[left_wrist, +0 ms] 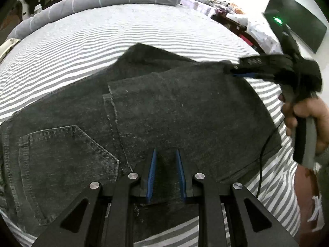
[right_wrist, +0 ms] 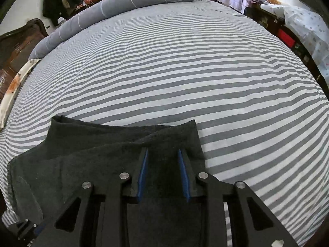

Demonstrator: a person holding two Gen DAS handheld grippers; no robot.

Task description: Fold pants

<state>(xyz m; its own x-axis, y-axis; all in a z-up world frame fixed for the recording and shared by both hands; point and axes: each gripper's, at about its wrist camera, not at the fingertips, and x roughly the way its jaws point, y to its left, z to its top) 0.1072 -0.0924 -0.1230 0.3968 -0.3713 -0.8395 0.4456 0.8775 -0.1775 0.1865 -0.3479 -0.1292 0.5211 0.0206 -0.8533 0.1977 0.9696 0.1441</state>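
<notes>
Dark grey denim pants lie folded on the striped bed, back pocket at the left in the left wrist view. My left gripper is open, its blue pads apart just above the folded cloth near its front edge. My right gripper reaches in from the right at the far corner of the fold. In the right wrist view the right gripper is open over the pants near their far corner, with nothing pinched between the pads.
The striped grey and white bed sheet stretches far ahead. A rolled grey duvet lies along the far edge. A dark wooden headboard stands at the left, cluttered furniture at the right. A dark screen hangs on the wall.
</notes>
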